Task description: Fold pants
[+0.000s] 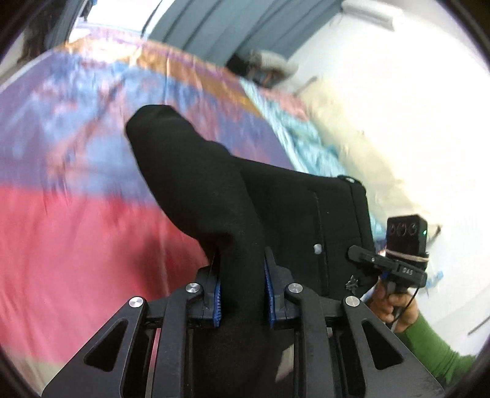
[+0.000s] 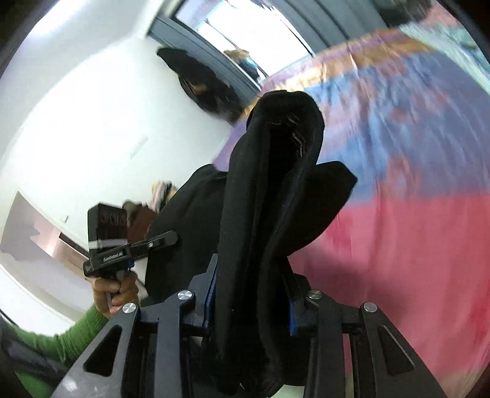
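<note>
Black pants [image 1: 214, 196] hang in the air above a bed, held up by both grippers. My left gripper [image 1: 242, 294] is shut on a bunched fold of the pants, with blue pads on either side of the cloth. The waistband with a silver button [image 1: 317, 248] shows to its right. My right gripper [image 2: 249, 303] is shut on a thick rolled fold of the pants [image 2: 269, 189]. Each gripper shows in the other's view: the right one [image 1: 361, 255] at the waistband edge, the left one [image 2: 167, 238] against the black cloth.
A bedspread in pink, blue, purple and orange [image 1: 76, 214] lies under the pants and also shows in the right wrist view [image 2: 413, 214]. A turquoise cloth [image 1: 294, 134] lies at its far side. White walls, grey curtains [image 1: 232, 27] and a window [image 2: 245, 36] surround the bed.
</note>
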Motion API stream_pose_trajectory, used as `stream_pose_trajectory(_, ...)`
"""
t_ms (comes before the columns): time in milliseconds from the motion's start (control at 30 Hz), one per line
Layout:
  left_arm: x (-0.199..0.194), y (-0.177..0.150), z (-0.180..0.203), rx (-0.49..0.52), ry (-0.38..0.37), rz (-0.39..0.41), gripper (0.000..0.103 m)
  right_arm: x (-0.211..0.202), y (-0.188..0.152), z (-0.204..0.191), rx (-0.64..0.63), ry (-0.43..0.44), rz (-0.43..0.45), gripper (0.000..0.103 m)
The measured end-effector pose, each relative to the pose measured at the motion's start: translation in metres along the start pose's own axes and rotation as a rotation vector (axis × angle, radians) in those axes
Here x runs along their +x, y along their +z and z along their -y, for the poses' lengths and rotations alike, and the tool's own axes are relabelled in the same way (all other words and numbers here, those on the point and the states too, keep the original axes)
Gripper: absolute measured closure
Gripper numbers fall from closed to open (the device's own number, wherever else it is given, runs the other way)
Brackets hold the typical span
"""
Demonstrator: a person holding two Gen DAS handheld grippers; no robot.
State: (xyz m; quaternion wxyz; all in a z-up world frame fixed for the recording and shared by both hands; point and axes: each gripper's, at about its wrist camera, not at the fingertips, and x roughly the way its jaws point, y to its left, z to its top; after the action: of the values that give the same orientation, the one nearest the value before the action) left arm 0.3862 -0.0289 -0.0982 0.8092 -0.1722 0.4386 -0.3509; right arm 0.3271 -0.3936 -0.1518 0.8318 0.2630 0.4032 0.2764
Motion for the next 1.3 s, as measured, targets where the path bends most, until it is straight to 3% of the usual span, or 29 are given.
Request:
stream_pose_trajectory(67, 0.005, 0.029, -0.009, 0.018, 0.018, 0.023, 0.08, 0.012, 0.034, 0.012, 0.014, 0.011, 0.037, 0.068)
stream_pose_trajectory(133, 0.026, 0.047, -0.03, 0.042, 0.106, -0.01, 0.064, 0.032, 0.057, 0.03, 0.046, -0.03, 0.062, 0.062)
stream_pose_trajectory(167, 0.04, 0.049, -0.046, 0.035, 0.186, -0.029, 0.04, 0.046, 0.062, 0.045, 0.07, -0.079, 0.055, 0.053)
stream_pose_trajectory(200, 0.053, 0.047, -0.066, 0.013, 0.321, -0.048, 0.031, 0.058, 0.062, 0.06, 0.081, -0.16, 0.032, 0.044)
stream_pose_trajectory(233, 0.065, 0.039, -0.087, -0.008, 0.459, -0.08, 0.033, 0.068, 0.058, 0.076, 0.093, -0.286, 0.003, 0.044)
stream_pose_trajectory(300, 0.076, 0.018, -0.119, -0.038, 0.598, -0.163, 0.049, 0.081, 0.047, 0.107, 0.133, -0.464, -0.072, 0.044)
stream_pose_trajectory(333, 0.074, 0.009, -0.124, -0.044, 0.618, -0.172, 0.049, 0.079, 0.038, 0.117, 0.134, -0.538, -0.096, 0.044)
stream_pose_trajectory(367, 0.068, -0.002, -0.126, -0.041, 0.628, -0.163, 0.047, 0.073, 0.028, 0.121, 0.126, -0.568, -0.095, 0.044)
stream_pose_trajectory(500, 0.04, -0.048, -0.1, 0.074, 0.728, -0.086, 0.022, 0.036, -0.011, 0.113, 0.081, -0.631, -0.072, 0.042)
stream_pose_trajectory(533, 0.032, -0.058, -0.086, 0.104, 0.741, -0.067, 0.02, 0.029, -0.016, 0.107, 0.074, -0.639, -0.073, 0.04)
stream_pose_trajectory(600, 0.032, -0.062, -0.061, 0.155, 0.754, -0.039, 0.011, 0.018, -0.03, 0.094, 0.066, -0.653, -0.069, 0.02)
stream_pose_trajectory(767, 0.011, -0.071, 0.008, 0.239, 0.757, 0.069, 0.005, 0.007, -0.056, 0.042, 0.036, -0.622, -0.044, 0.0)
stream_pose_trajectory(867, -0.006, -0.075, 0.044, 0.255, 0.729, 0.139, 0.002, 0.002, -0.069, -0.012, -0.04, -0.63, 0.009, 0.0)
stream_pose_trajectory(1067, -0.025, -0.088, 0.087, 0.274, 0.782, 0.192, 0.002, -0.012, -0.086, -0.088, -0.101, -0.707, 0.095, 0.0)
stream_pose_trajectory(1167, -0.042, -0.093, 0.097, 0.212, 0.79, 0.239, 0.002, -0.019, -0.09, -0.109, -0.119, -0.741, 0.117, 0.0)
stream_pose_trajectory(1300, -0.054, -0.097, 0.105, 0.124, 0.749, 0.216, 0.002, -0.027, -0.094, -0.125, -0.12, -0.779, 0.124, 0.0)
